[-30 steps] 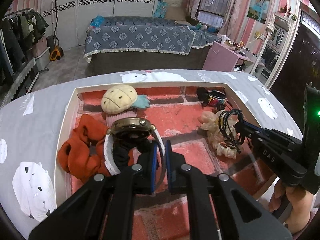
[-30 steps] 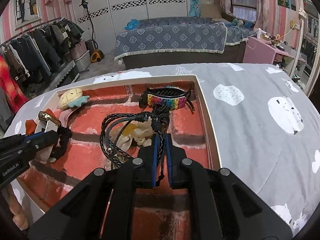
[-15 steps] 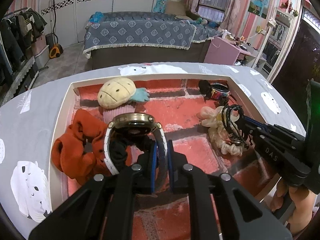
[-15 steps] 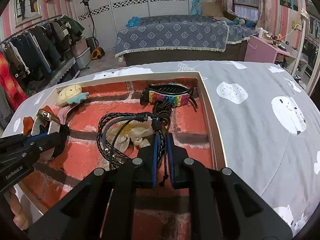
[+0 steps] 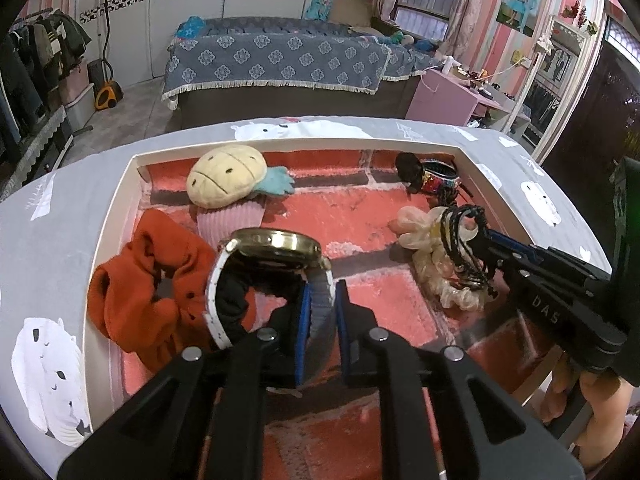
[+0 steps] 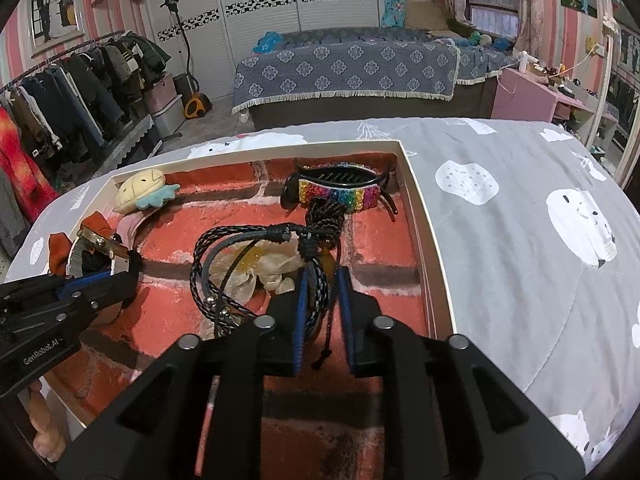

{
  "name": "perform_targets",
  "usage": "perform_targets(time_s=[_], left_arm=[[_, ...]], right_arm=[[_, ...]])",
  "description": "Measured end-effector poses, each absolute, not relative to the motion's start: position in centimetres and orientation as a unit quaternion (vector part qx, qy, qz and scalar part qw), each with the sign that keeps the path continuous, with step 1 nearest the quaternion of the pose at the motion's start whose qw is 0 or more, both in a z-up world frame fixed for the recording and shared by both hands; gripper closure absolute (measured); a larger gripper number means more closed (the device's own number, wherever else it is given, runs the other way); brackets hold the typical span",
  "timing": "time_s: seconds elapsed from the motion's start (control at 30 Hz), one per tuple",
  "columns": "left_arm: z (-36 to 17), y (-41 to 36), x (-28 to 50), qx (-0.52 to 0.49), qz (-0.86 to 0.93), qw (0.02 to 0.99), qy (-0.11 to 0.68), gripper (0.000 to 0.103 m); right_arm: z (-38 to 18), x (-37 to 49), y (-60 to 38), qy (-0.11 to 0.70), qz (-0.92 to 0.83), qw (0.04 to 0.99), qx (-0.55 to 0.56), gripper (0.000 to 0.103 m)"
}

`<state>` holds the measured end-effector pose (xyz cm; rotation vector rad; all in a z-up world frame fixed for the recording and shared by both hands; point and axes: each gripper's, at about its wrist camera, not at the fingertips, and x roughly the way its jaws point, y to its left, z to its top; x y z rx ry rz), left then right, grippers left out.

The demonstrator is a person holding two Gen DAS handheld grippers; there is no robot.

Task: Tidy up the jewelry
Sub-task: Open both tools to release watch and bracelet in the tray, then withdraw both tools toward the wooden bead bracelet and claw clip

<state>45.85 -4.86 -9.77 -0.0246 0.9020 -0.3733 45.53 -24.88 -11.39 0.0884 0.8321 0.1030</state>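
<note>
A gold-cased watch (image 5: pixel 276 244) with a white and grey strap stands on edge over the orange scrunchie (image 5: pixel 140 292) in the white-rimmed tray (image 5: pixel 112 216). Its strap runs between the blue pads of my left gripper (image 5: pixel 321 308), whose jaws are opening; a thin gap shows beside the strap. Black braided cord bracelets (image 6: pixel 240 240) lie across a cream scrunchie (image 6: pixel 248 276). Their knotted end sits between the pads of my right gripper (image 6: pixel 321 300), also opening, with space to the right of the cords. In the left wrist view the right gripper (image 5: pixel 480 240) shows at the bracelets (image 5: pixel 460 240).
A rainbow hair clip (image 6: pixel 340 194) lies in the tray's far right corner. A cream plush toy (image 5: pixel 224 180) sits at the far left on a pink ribbed piece (image 5: pixel 232 220). The tray rests on a grey bear-print cloth (image 6: pixel 520 240). A person's hand (image 5: pixel 600 400) holds the right gripper.
The pads of both grippers have parted a little. The watch strap and the cords remain between them. Neither hand has shifted noticeably.
</note>
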Motion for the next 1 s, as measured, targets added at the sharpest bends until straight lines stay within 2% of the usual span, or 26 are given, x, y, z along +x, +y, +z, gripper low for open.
perform_targets(time_s=[0.03, 0.2, 0.23, 0.27, 0.33, 0.4, 0.57, 0.67, 0.8, 1.0], left_arm=[[-9.8, -4.9, 45.9, -0.013, -0.181, 0.882, 0.434, 0.085], [-9.6, -5.9, 45.6, -0.005, -0.181, 0.883, 0.434, 0.057], [-9.5, -6.2, 45.5, 0.0, -0.177, 0.883, 0.434, 0.054], [-9.4, -6.4, 45.4, 0.004, -0.174, 0.884, 0.433, 0.051], [-9.1, -6.4, 45.3, 0.006, -0.167, 0.888, 0.429, 0.045], [-8.8, -6.3, 45.2, 0.004, -0.162, 0.892, 0.422, 0.044], [-7.4, -5.7, 44.7, 0.0, -0.153, 0.898, 0.413, 0.043], [-6.0, -5.4, 44.1, -0.003, -0.147, 0.907, 0.395, 0.035], [-4.3, -4.7, 43.7, -0.016, -0.145, 0.914, 0.378, 0.034], [-1.7, -2.8, 41.9, -0.04, -0.137, 0.924, 0.356, 0.034]], right_arm=[[-11.4, 45.5, -24.9, 0.406, 0.051, 0.912, 0.042, 0.083], [-11.2, 45.3, -24.7, 0.412, 0.062, 0.908, 0.033, 0.076], [-11.0, 45.1, -24.7, 0.41, 0.06, 0.91, 0.028, 0.063], [-10.6, 44.9, -24.8, 0.403, 0.054, 0.914, 0.023, 0.045], [-9.7, 44.3, -25.2, 0.388, 0.045, 0.92, 0.019, 0.034], [-8.9, 43.8, -26.0, 0.384, 0.046, 0.922, 0.03, 0.033], [-7.8, 43.2, -28.0, 0.378, 0.028, 0.924, 0.05, 0.02], [-7.2, 42.5, -28.3, 0.368, 0.025, 0.928, 0.05, 0.01], [-6.3, 41.2, -27.6, 0.355, 0.014, 0.935, 0.018, 0.005], [-5.0, 38.9, -27.0, 0.338, 0.004, 0.941, -0.003, 0.004]])
